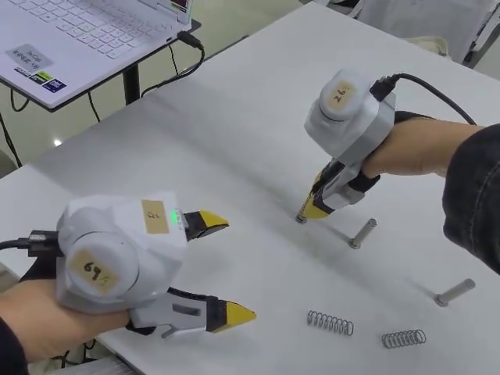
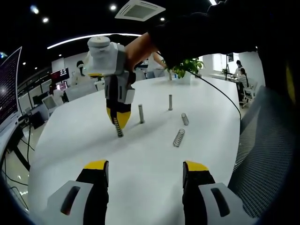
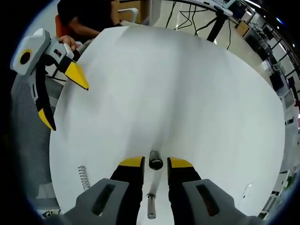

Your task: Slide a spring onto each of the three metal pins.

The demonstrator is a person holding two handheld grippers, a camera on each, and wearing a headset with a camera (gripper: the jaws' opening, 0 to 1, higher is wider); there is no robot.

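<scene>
A round tan sticker (image 1: 94, 271) on the back of the left gripper (image 1: 238, 269) bears a handwritten number that reads as 69, followed by a stroke I cannot make out; a second round sticker (image 1: 341, 94) on the right gripper (image 1: 312, 211) reads 26, also by hand. The small tan tag (image 1: 155, 216) on top of the left gripper is too faint to read; the palm-rest stickers (image 1: 35, 70) on the laptop (image 1: 86, 27) carry print too small to tell.

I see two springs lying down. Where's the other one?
Head view, right side: the third spring is pinched in the right tongs, left of the nearest pin.
</scene>
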